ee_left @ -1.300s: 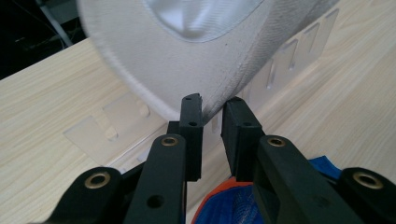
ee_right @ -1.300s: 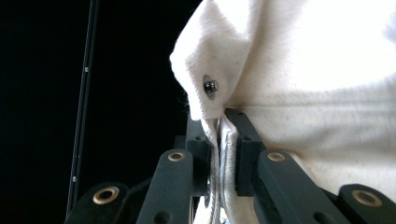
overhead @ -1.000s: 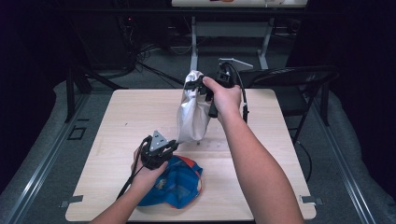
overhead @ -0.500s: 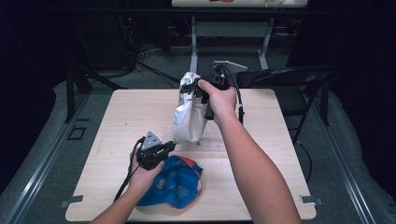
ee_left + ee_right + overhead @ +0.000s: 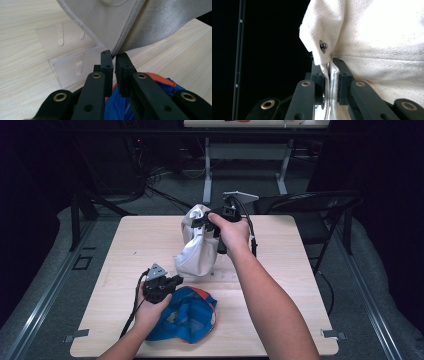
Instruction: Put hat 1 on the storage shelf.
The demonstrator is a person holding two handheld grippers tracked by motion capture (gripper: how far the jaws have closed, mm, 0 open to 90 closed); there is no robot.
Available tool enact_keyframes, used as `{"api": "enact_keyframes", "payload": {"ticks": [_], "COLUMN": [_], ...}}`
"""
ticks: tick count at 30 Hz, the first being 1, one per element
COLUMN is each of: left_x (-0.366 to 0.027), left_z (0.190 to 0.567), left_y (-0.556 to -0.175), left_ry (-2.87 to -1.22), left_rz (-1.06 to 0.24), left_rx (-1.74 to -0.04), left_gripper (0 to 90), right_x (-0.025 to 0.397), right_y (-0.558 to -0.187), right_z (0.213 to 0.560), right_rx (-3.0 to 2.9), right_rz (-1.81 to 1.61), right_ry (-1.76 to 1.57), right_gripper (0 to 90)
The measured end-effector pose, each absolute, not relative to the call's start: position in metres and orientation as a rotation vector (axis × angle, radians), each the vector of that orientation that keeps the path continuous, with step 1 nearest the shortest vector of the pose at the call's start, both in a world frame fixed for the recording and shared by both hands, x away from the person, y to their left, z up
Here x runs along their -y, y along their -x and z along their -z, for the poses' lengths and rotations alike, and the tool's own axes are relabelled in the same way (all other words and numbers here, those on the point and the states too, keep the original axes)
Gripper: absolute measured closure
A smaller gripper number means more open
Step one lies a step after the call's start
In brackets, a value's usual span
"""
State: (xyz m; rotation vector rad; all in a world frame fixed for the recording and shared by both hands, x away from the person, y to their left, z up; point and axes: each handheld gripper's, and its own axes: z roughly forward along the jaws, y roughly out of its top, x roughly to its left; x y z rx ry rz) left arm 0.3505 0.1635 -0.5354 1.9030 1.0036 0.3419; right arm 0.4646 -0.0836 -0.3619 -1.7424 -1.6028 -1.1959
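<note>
1. Since the earlier frame, our right tongs (image 5: 204, 222) carried the white cloth bag (image 5: 195, 251) lower, toward centre frame.
2. They pinch its top edge.
3. Our left tongs (image 5: 176, 281), nearly pressed together, touch its bottom corner above the blue cap (image 5: 187, 317) on the worktop (image 5: 280, 285).

Lab/studio setup: lone wooden table (image 5: 140, 240), dark surrounds, loose cables (image 5: 165, 195) on floor, folding chair (image 5: 320, 207).

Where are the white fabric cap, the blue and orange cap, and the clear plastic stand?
white fabric cap (image 5: 192, 255), high view, lower panel.
blue and orange cap (image 5: 190, 317), high view, blue crown.
clear plastic stand (image 5: 66, 66), left gripper view, front plate.
</note>
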Motion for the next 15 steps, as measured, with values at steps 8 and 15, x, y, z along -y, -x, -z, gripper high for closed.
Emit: {"api": "enact_keyframes", "payload": {"ticks": [8, 15], "left_x": [-0.1640, -0.1673], "left_z": [0.5375, 0.5327], "left_y": [-0.3511, -0.3503], "left_ry": [-1.931, -1.900], "left_rz": [-0.324, -0.282], "left_rx": [-1.041, -1.067], "left_gripper": [85.8, 85.8], "right_x": [0.0777, 0.0750], "right_y": [-0.4642, -0.4636], "right_z": [0.3684, 0.3692], "right_rx": [1.626, 1.643], "right_rz": [1.165, 1.159], "right_ry": [1.753, 1.756], "right_gripper": [79.8, 79.7]}}
